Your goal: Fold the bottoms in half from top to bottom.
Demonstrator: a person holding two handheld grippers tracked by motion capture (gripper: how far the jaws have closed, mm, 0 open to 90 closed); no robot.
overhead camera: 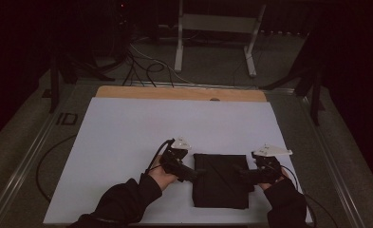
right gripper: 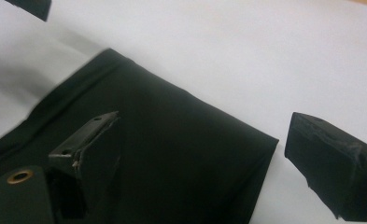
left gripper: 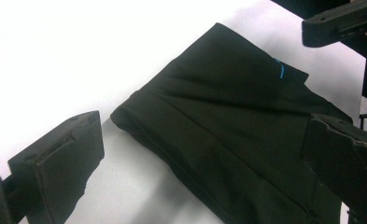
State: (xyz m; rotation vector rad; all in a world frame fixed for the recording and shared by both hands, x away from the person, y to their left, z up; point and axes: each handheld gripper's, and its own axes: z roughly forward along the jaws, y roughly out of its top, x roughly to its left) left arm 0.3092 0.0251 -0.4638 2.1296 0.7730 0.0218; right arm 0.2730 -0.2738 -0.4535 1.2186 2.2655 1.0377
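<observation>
Dark sleeves come in from the bottom edge of the high view, one at lower left and one at lower right, each hand gripping a set of tongs. Between them, low and right of centre in that frame, a folded black cloth [overhead camera: 221, 180] lies flat on the white worktop [overhead camera: 127, 137], roughly square, its near edge close to the worktop's front border.

Left tongs [overhead camera: 197, 173] point in from the left, their tip at the cloth's left edge. In the left gripper view they [left gripper: 209, 163] stand wide: one jaw rises at lower left over bare white surface, the other at lower right over the fabric, and the cloth's [left gripper: 228, 135] folded edge runs diagonally between them, not pinched. A short blue mark [left gripper: 280, 70] shows on the fabric toward the upper right of that frame.

Right tongs [overhead camera: 240, 173] reach in from the right, their tip over the cloth's right part. In the right gripper view they [right gripper: 209, 149] also gape wide: one jaw at lower left stands over the cloth [right gripper: 172, 154], the other at the right edge of the frame over white surface, with the cloth's corner lying between them, ungripped.

Beyond the white sheet, a strip of wooden board [overhead camera: 179, 93] shows along the top of the worktop, and cables [overhead camera: 146, 66] trail across the dark floor behind it.
</observation>
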